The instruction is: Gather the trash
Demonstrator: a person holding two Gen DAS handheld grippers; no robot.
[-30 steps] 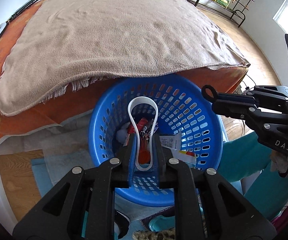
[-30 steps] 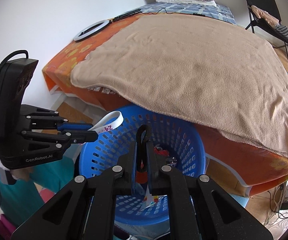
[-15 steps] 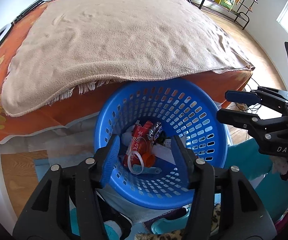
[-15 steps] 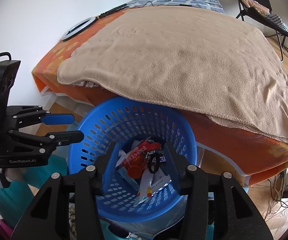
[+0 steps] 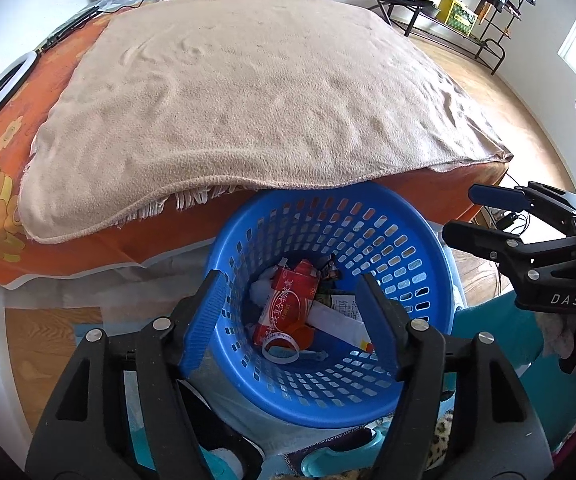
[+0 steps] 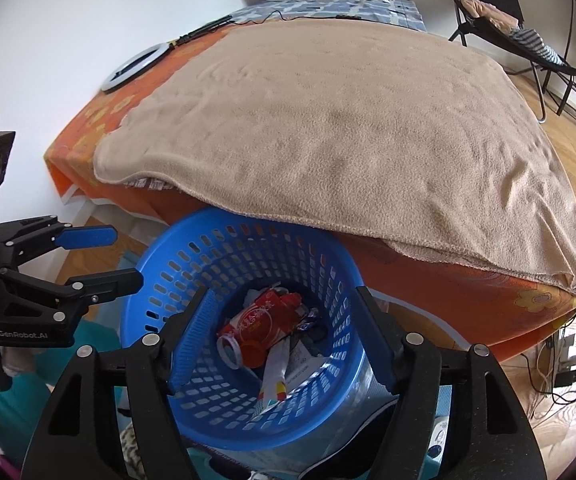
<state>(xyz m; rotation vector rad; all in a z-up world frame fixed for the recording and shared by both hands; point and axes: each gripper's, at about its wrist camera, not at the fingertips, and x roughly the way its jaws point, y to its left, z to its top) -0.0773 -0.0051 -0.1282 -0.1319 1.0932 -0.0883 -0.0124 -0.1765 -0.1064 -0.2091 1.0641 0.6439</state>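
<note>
A blue perforated basket [image 5: 327,196] [image 6: 248,216] stands on the floor against the bed. Inside lie a red packet [image 5: 288,304] [image 6: 264,316], a white loop strip [image 5: 280,350] [image 6: 230,350] and a white wrapper [image 5: 339,320] [image 6: 276,376]. My left gripper [image 5: 288,284] [image 6: 126,256] hovers above the basket's near rim. Its jaws are opening and nothing is between them. My right gripper [image 6: 283,296] [image 5: 461,212] hangs over the basket's other side, jaws likewise opening and empty.
A bed with a tan blanket [image 5: 256,92] over an orange flowered sheet [image 6: 467,300] rises right behind the basket. A ring light [image 6: 136,66] lies on the bed. Cables [image 6: 563,364] trail on the wooden floor at right. Teal fabric [image 5: 487,332] lies beside the basket.
Both grippers went from shut to open. The white loop strip dropped from the left gripper into the basket. The wrapper fell from the right gripper into it.
</note>
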